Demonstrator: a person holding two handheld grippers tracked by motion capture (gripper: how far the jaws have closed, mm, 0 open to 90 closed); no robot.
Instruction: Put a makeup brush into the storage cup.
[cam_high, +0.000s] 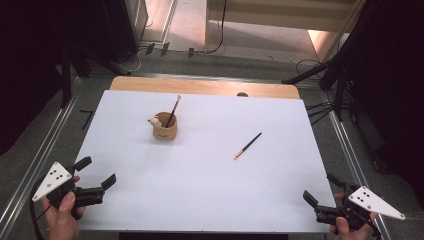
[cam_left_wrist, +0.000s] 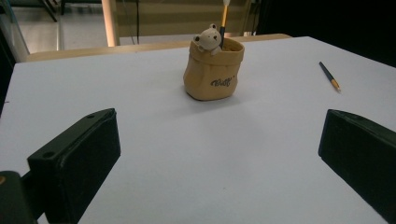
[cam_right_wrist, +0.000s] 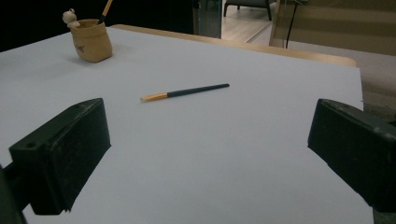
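Left gripper (cam_high: 95, 175): black body, two blocky black jaws, each with small round holes near the base; grey three-cornered plate on top bearing four black dots; black cable trailing behind. Right gripper (cam_high: 321, 189): same build, same dotted plate. Hands bare

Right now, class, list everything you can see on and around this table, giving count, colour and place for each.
Pen holder: one, tan, sack-shaped with a small bear figure on its rim, left of centre on the table.
Brush in holder: one, dark handle, standing tilted in the pen holder.
Loose brush: one, dark handle with orange end, lying flat right of centre.
Table: one, white top with a wooden far edge.
Stands: dark legs on the floor beyond the table.
Left gripper: one, black, open, near left corner.
Right gripper: one, black, open, near right corner.
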